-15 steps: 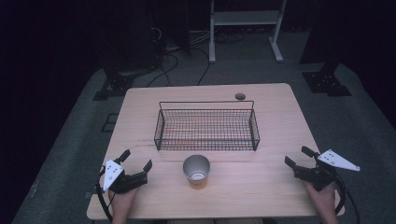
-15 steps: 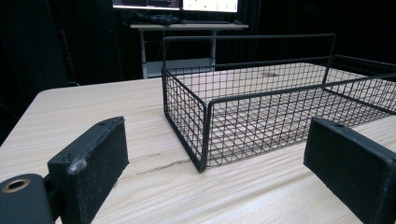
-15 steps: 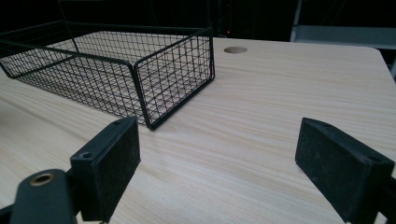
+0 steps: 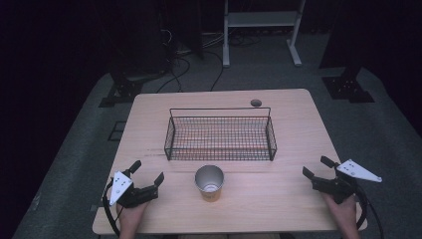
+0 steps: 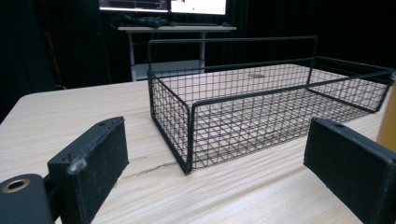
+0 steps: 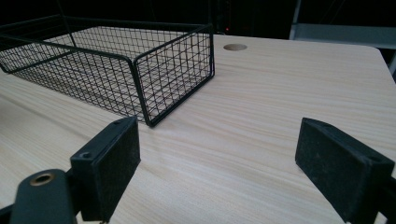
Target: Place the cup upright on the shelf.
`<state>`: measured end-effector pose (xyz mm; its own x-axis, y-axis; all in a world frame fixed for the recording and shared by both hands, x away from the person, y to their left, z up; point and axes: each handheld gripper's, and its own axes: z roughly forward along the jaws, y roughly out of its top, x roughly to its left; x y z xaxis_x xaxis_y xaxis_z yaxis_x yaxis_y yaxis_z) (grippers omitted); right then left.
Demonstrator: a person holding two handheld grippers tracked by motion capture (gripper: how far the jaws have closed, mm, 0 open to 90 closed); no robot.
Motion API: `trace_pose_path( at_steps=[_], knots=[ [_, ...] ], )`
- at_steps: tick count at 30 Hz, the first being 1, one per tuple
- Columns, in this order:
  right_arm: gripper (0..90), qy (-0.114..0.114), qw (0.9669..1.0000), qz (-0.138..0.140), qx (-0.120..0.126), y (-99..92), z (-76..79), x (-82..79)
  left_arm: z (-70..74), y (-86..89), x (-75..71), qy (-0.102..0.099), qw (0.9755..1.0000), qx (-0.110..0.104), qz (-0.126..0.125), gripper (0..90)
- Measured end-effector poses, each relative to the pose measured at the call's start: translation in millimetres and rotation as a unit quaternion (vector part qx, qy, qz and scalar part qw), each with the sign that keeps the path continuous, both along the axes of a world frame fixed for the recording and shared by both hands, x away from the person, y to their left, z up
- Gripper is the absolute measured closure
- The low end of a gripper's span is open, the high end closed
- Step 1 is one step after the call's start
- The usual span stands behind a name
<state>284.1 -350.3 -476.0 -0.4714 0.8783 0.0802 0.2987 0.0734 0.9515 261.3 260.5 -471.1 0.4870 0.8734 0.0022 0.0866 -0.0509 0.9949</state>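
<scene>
Cup (image 4: pixel 209 182): metal inside, orange-tan outer wall, upright on the table (image 4: pixel 278 209) near the front edge, roughly midway between the two grippers and apart from both. No readable print on it from the high view; some pale mark inside the bottom, too small to read. Left gripper (image 4: pixel 147 171) sits low at the front-left corner, jaws spread wide, nothing between the pads, pointing toward the basket's near-left corner; cup is just off to the right of its right fingertip, and in the left gripper view an orange sliver (image 5: pixel 387 122) of it shows past the right pad. Right gripper (image 4: pixel 314 168) at the front-right edge, jaws also wide apart and empty, bare wood between the pads (image 6: pixel 108 167); cup lies well to the left of its fingertips. Grey three-cornered plates on top of both grippers, small dots on them, no legible text. Wire basket (image 4: pixel 220 137) beyond the cup, black mesh, long side facing the person, nothing in it; ahead of both sets of fingertips, its near corners closest to each. Round cable hole (image 4: pixel 256 103) in the tabletop past the basket's far-right corner. Farther back, off the table: white frame legs (image 4: pixel 259 31) and cables on the floor. Left gripper view shows lit screens (image 5: pixel 163 5) at the far end, writing unreadable.
</scene>
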Motion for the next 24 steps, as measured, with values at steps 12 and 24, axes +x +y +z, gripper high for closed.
trace_pose_path(
  at_steps=[12, 24],
  knots=[
    [12.9, 0.0, 1.0, 0.002, 0.002, -0.7, 0.0, -0.2, 1.5, -7.0, -3.0, -0.002, 0.9995, 0.003, -0.031, 5.4],
    [13.0, 0.0, 1.0, 0.003, 0.003, -1.1, 0.1, -0.2, 3.5, -15.8, -4.8, -0.005, 0.9974, 0.012, -0.07, 2.3]
  ],
)
